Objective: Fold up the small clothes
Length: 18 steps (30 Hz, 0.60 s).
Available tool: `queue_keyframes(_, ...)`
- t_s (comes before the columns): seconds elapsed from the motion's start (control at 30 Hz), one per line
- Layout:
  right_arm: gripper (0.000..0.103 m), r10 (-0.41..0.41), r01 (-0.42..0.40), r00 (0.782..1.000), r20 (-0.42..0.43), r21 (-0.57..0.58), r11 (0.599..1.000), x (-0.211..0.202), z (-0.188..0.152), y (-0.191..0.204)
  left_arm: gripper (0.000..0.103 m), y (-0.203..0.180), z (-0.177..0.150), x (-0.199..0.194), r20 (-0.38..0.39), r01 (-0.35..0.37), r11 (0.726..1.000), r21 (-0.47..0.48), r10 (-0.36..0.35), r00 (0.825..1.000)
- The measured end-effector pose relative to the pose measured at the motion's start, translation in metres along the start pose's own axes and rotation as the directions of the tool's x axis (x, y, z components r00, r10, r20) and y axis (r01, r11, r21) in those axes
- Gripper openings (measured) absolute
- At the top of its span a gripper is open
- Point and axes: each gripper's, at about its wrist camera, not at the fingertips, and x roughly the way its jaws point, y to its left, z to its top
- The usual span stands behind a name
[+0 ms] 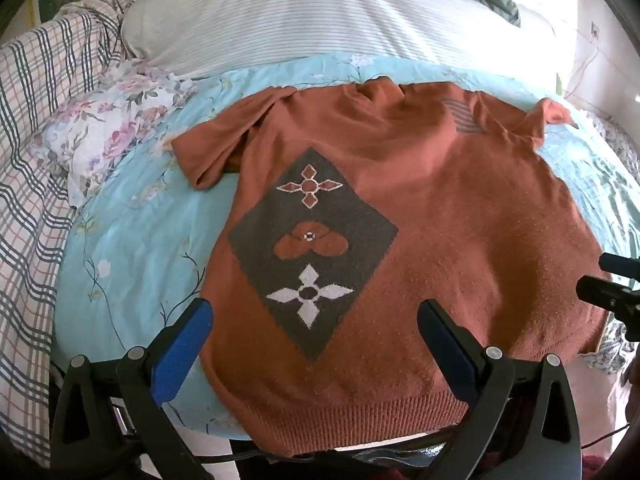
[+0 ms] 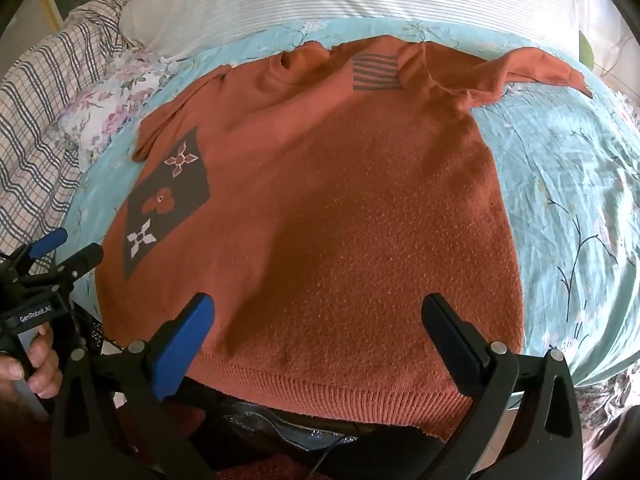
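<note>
Sweater spread flat on the bed, both grippers spread wide

One rust-orange sweater (image 1: pixel 460 208) lies face up on the light-blue floral sheet (image 1: pixel 136 240) of the bed, hem nearest, collar far. One grey diamond patch (image 1: pixel 312 248) with three flower motifs; one striped patch (image 2: pixel 376 72) near the collar. Two short sleeves, both crumpled. Hem hangs over the near bed edge; what lies below is dark, unreadable. One floral pillow (image 1: pixel 104 140) to the left, one white striped quilt (image 1: pixel 320 12) beyond. Open sheet on both sides. Left hand-held gripper (image 1: pixel 316 344) spread, nothing between its fingers, above the hem. Right hand-held gripper (image 2: pixel 320 340) likewise spread, empty, over the hem's right half.
</note>
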Motion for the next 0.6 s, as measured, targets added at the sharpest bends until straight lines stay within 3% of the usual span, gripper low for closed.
queue_keyframes(0.6, 0.103, -0.001, 0.001, 1.0, 0.001, -0.001, 1.0, 0.0005, -0.0011, 0.0, 0.102, -0.001, -0.0029, 0.0026, 0.002, 0.0, 1.0, 0.006, 0.0, 1.0)
